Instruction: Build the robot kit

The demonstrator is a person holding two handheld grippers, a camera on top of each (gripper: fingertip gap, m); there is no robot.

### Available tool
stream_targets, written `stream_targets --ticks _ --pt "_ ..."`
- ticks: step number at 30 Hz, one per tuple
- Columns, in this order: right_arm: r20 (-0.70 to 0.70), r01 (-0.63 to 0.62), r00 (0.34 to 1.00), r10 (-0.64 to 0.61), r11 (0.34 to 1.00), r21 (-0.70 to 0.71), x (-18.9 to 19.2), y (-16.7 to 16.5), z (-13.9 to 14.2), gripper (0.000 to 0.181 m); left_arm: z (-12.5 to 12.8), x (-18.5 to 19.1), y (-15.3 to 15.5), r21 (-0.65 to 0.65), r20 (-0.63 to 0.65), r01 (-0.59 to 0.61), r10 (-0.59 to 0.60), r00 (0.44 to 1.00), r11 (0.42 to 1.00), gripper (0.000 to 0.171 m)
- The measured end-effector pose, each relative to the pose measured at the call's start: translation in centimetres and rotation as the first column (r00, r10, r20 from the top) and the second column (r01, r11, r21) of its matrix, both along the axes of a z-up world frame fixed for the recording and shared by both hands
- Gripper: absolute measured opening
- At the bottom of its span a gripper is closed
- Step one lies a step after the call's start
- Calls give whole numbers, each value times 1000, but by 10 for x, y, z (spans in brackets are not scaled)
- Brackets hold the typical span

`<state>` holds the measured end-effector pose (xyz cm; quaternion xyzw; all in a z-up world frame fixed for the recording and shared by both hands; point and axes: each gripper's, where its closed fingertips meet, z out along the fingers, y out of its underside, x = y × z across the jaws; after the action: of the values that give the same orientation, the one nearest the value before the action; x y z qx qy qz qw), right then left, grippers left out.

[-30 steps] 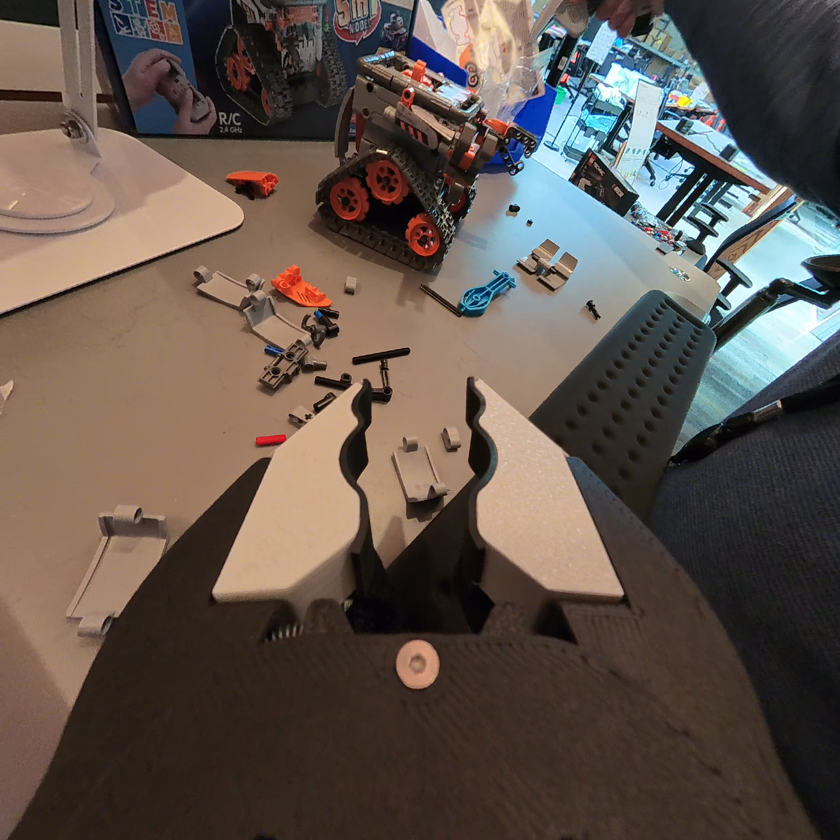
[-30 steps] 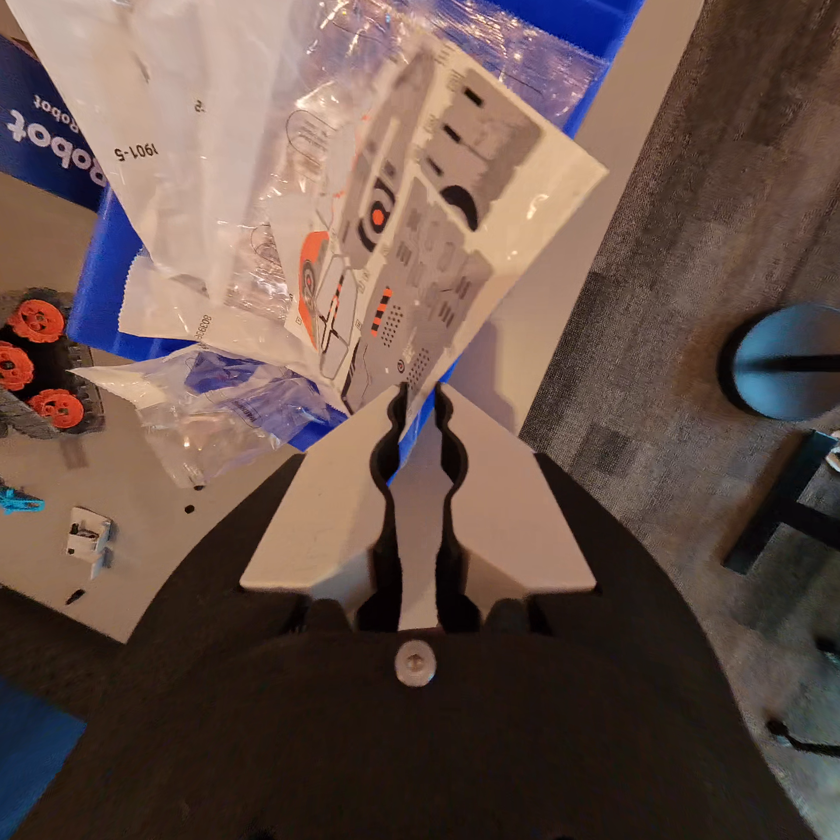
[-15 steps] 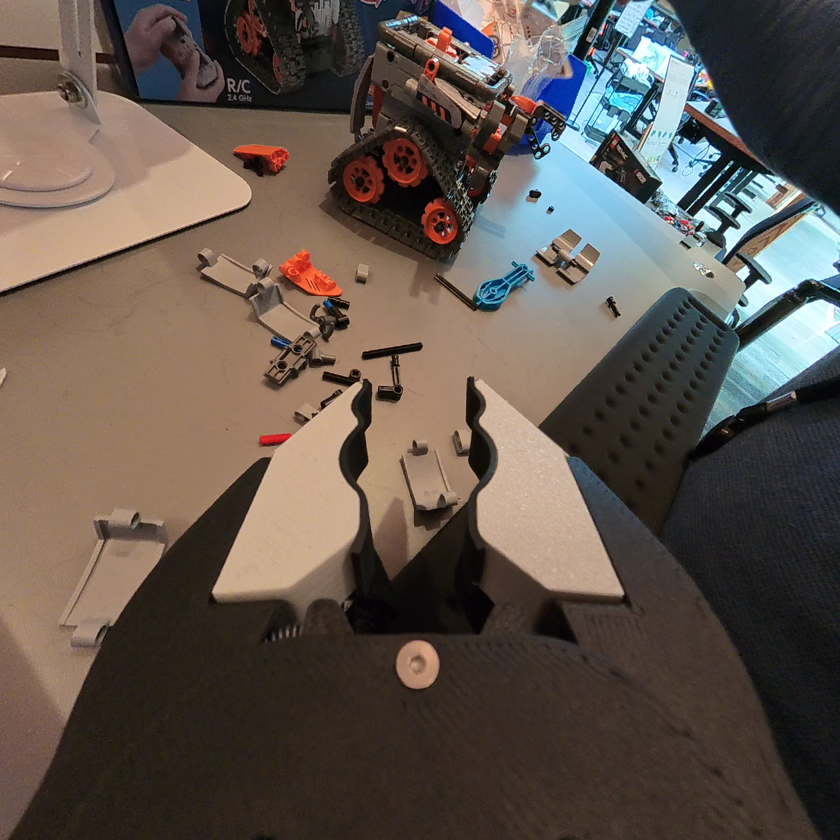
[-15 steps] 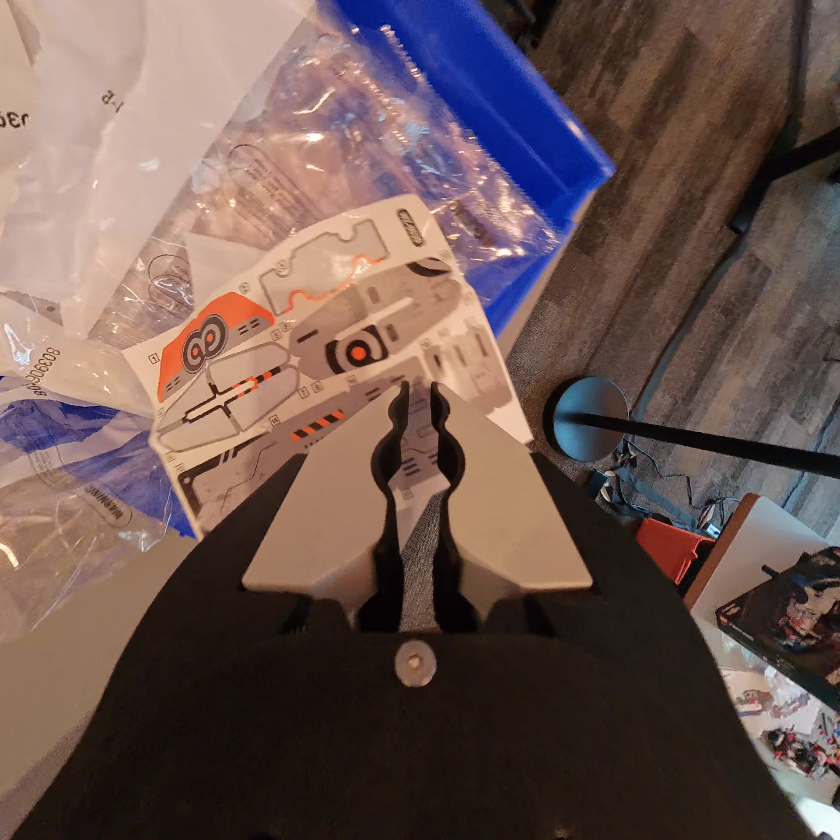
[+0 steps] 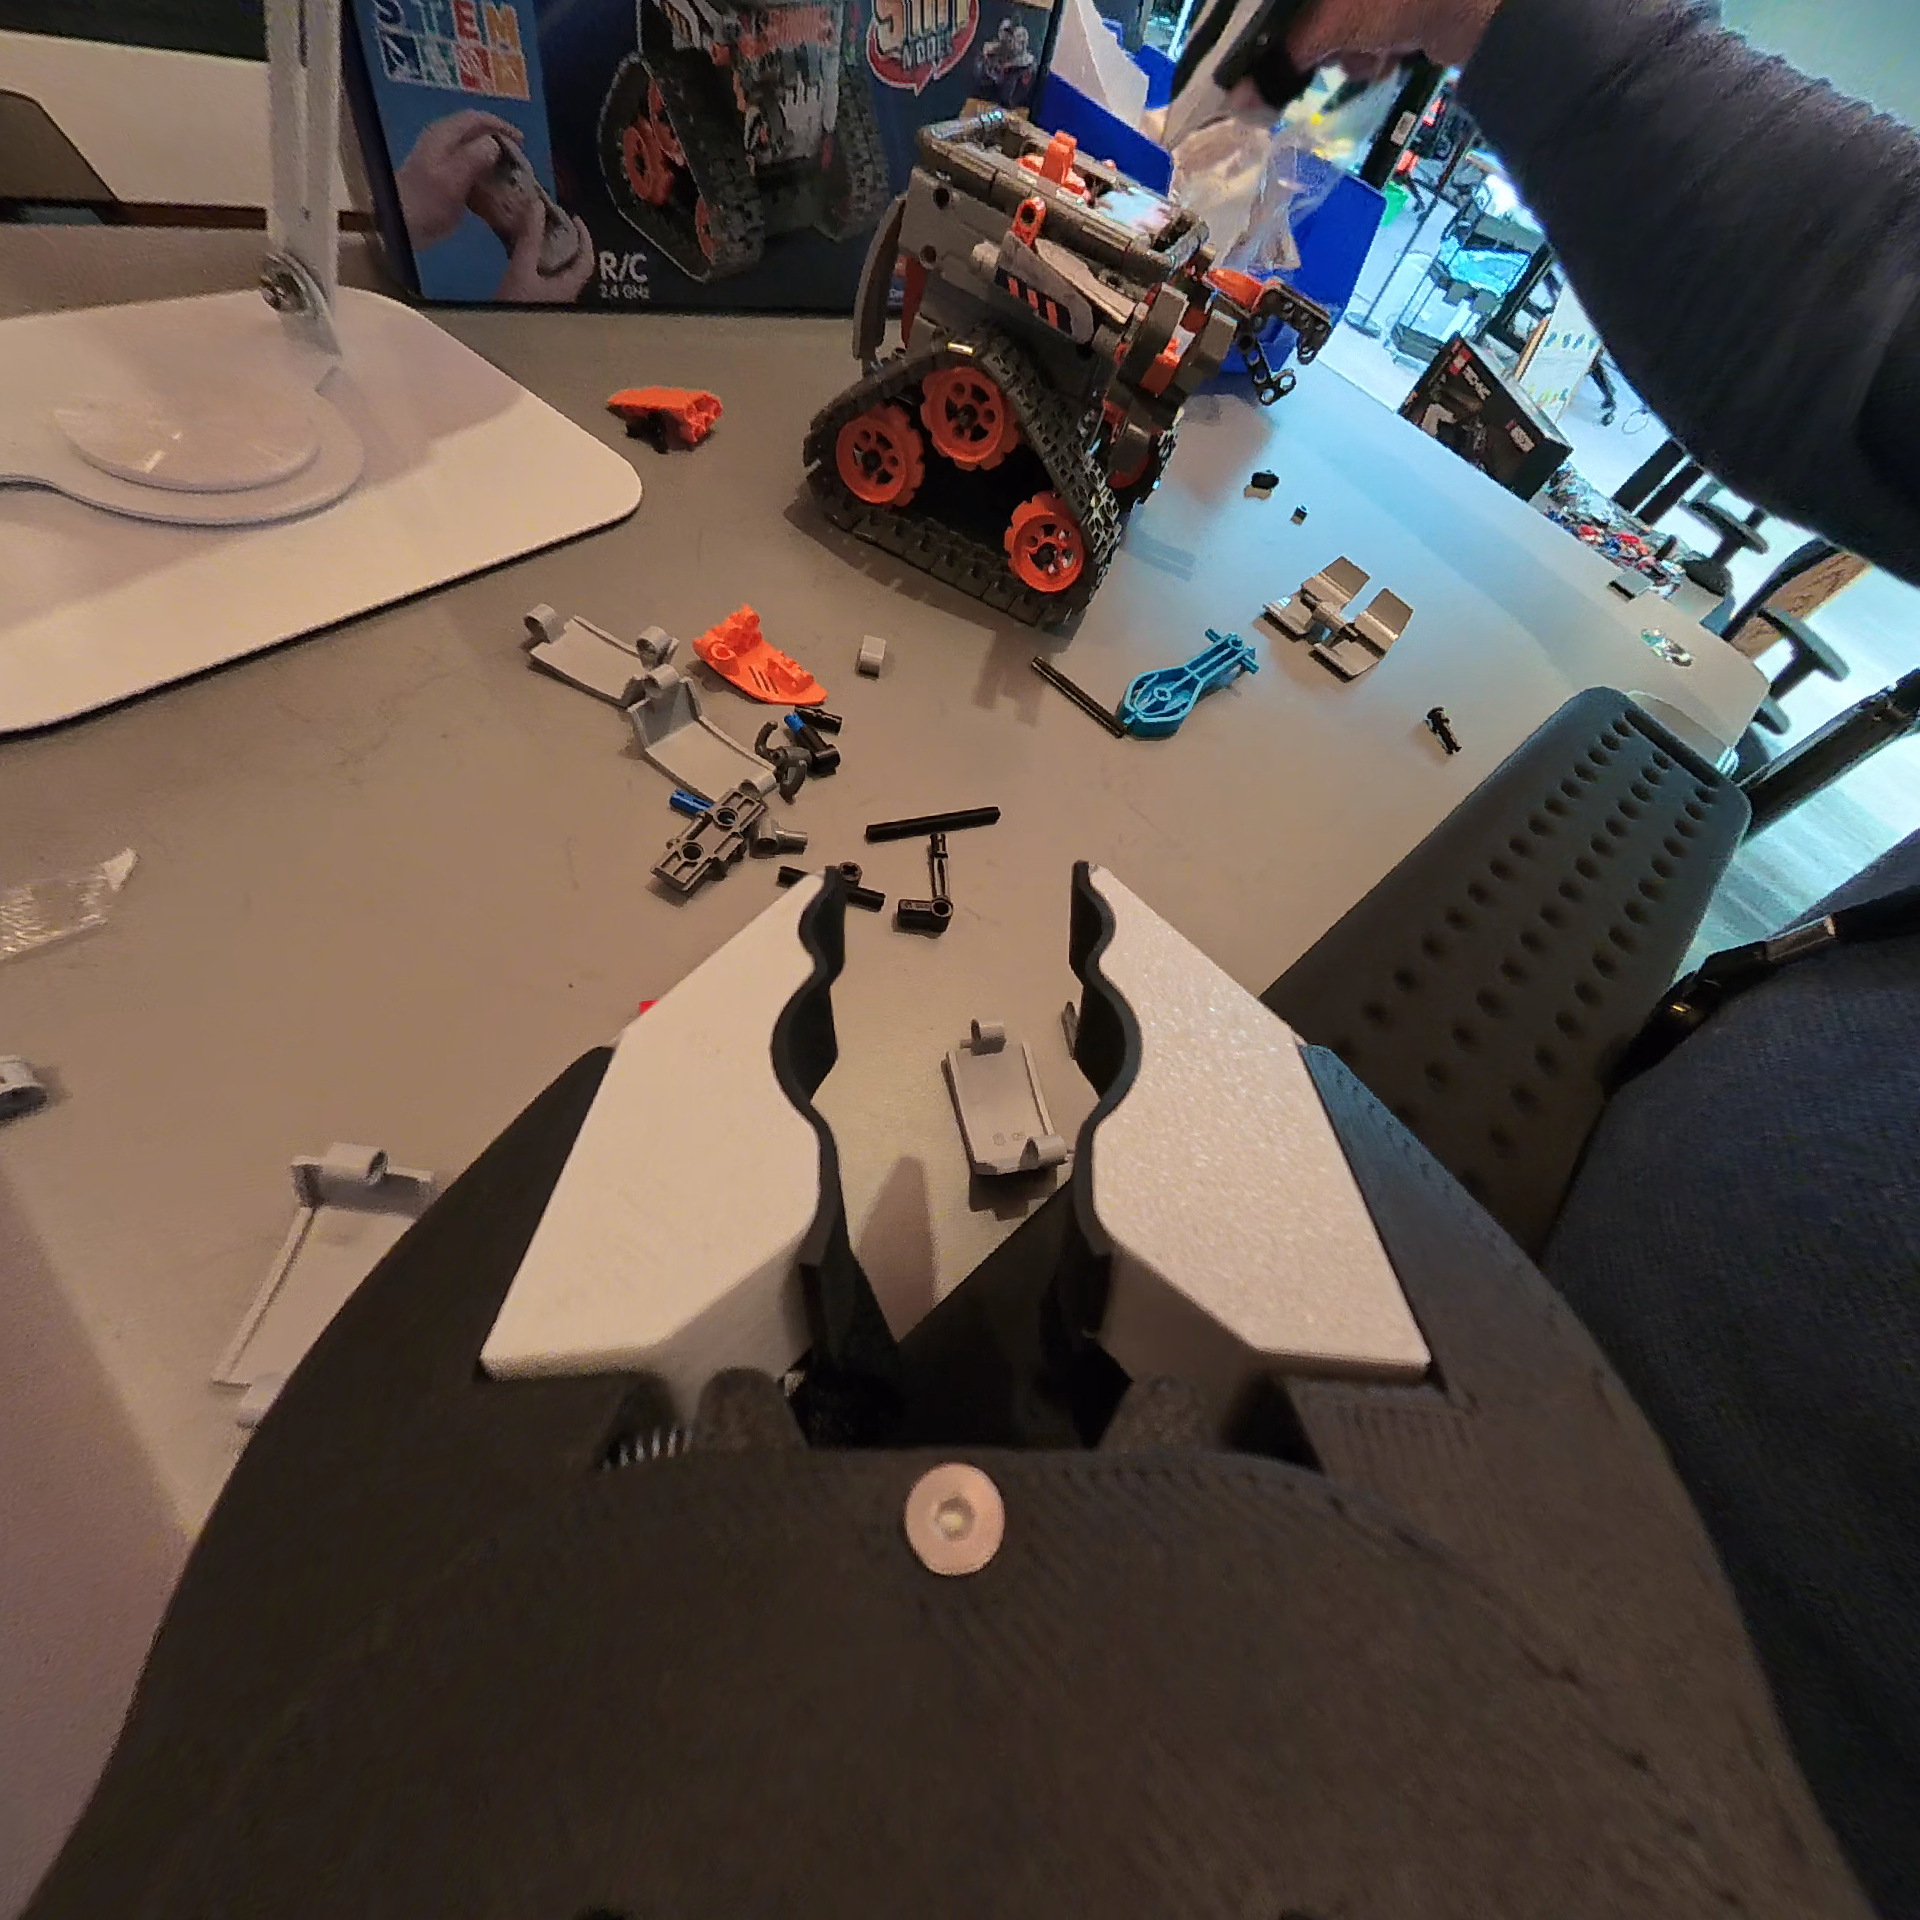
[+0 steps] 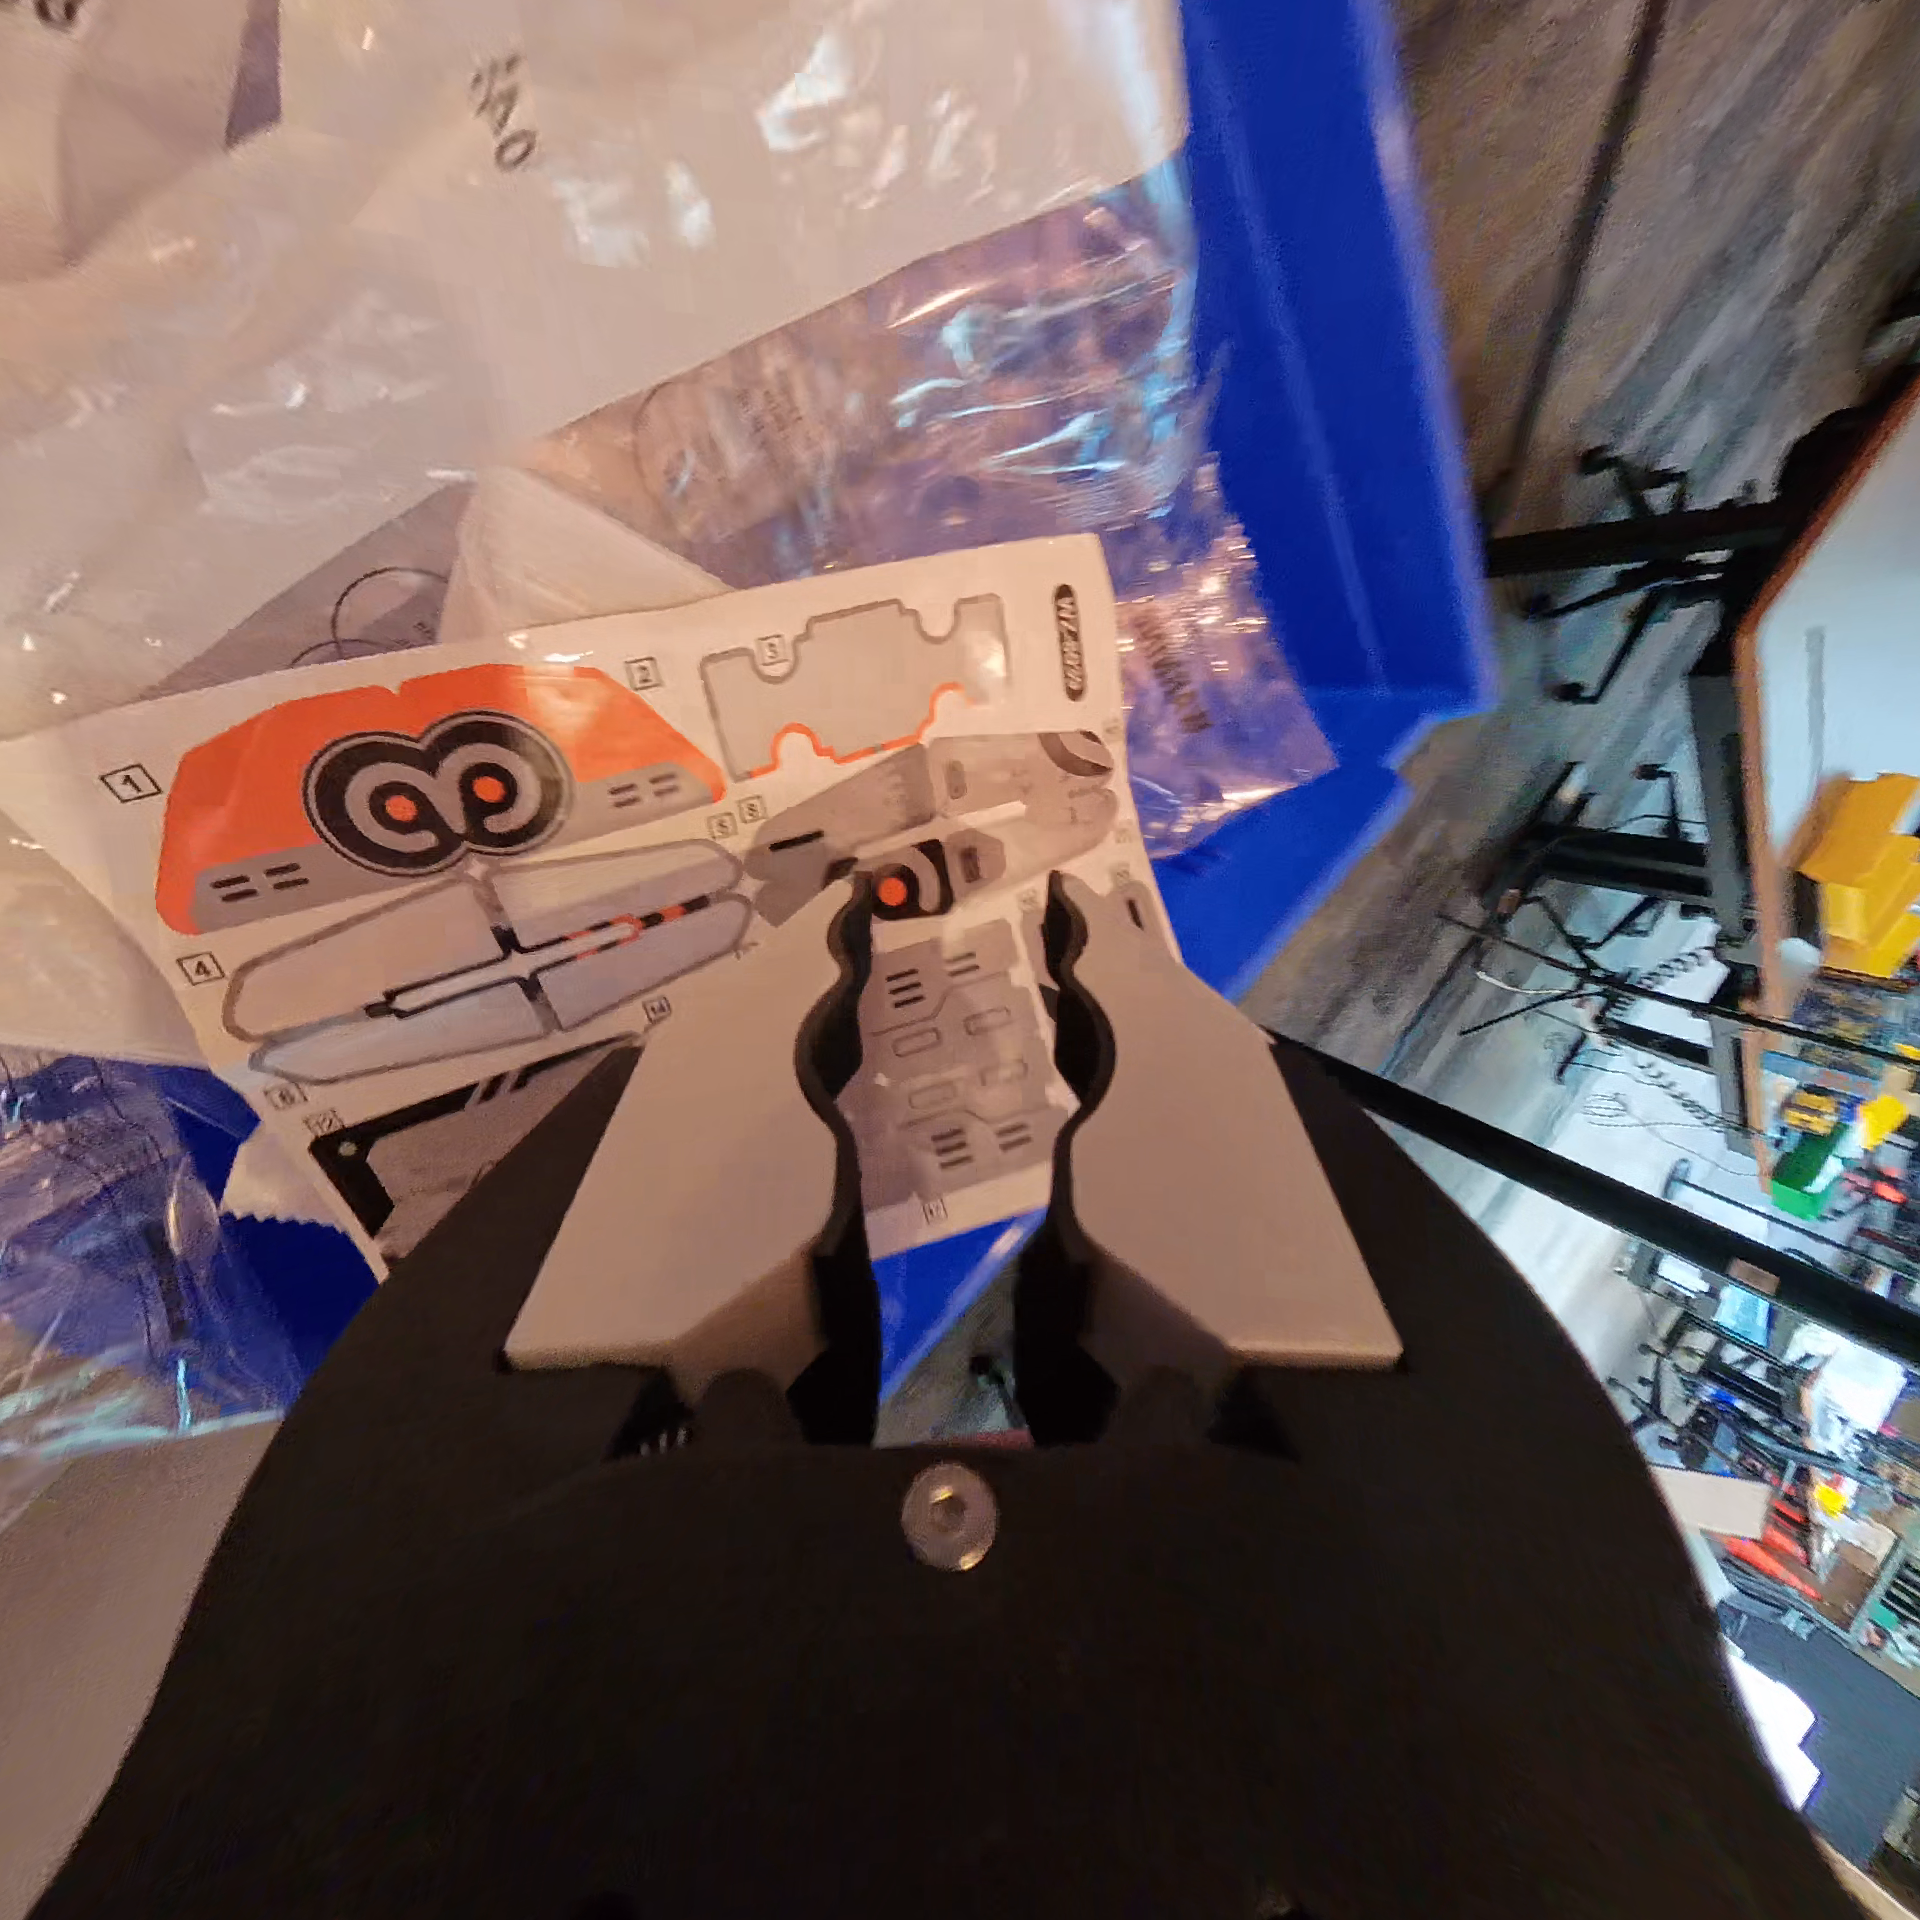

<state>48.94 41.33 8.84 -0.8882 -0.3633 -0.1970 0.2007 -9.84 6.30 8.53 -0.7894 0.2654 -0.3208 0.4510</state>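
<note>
**Inspector A:** We are starting with the largest items. The grey table (image 5: 312, 831) is carrying a tracked toy vehicle (image 5: 1018, 416) with orange wheels, a printed box (image 5: 644, 145) standing behind it, and a white stand base (image 5: 260, 488) at the left. A blue bin (image 6: 1320, 416) is sitting at the table's far edge, stuffed with clear plastic bags (image 6: 520, 312).

**Inspector B:** We are noting the right gripper (image 6: 951, 894) hanging over that bin with its jaws parted and nothing between them. The sticker sheet (image 6: 582, 862) is lying loose on the bags, under the fingertips; whether they are touching it, we cannot tell.

**Inspector A:** In our judgement the sheet is resting on slippery film near the bin's edge, so a nudge could be sending it over the rim onto the floor.

**Inspector B:** The left gripper (image 5: 951, 883) is also standing open and empty, low over the table. A small grey panel (image 5: 1003, 1107) is lying between its fingers, with black pins (image 5: 930, 821) just beyond.

**Inspector A:** We are judging a careless sweep there likely to scatter those loose pieces toward the near table edge.
</note>
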Motion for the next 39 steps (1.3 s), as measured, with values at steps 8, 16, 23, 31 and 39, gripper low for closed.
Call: stream_targets --ticks 8,16,23,31,39 --pt "-207 2 976 70 946 324 -27 -6 96 31 27 -16 5 93 -66 -17 23 998 996 46" --pt "-203 -10 973 112 896 445 -46 -39 131 19 95 -119 24 247 -355 -163 246 902 955 47" --pt "-176 -90 954 242 794 601 -119 -88 183 16 59 -262 103 89 -690 -309 283 667 947 49" --pt "-159 -161 925 346 732 662 -189 -148 192 14 -47 -321 134 -202 -838 -420 66 542 885 62" --pt "-147 -184 916 373 715 674 -217 -186 186 12 -60 -329 146 -206 -818 -431 87 568 878 30"
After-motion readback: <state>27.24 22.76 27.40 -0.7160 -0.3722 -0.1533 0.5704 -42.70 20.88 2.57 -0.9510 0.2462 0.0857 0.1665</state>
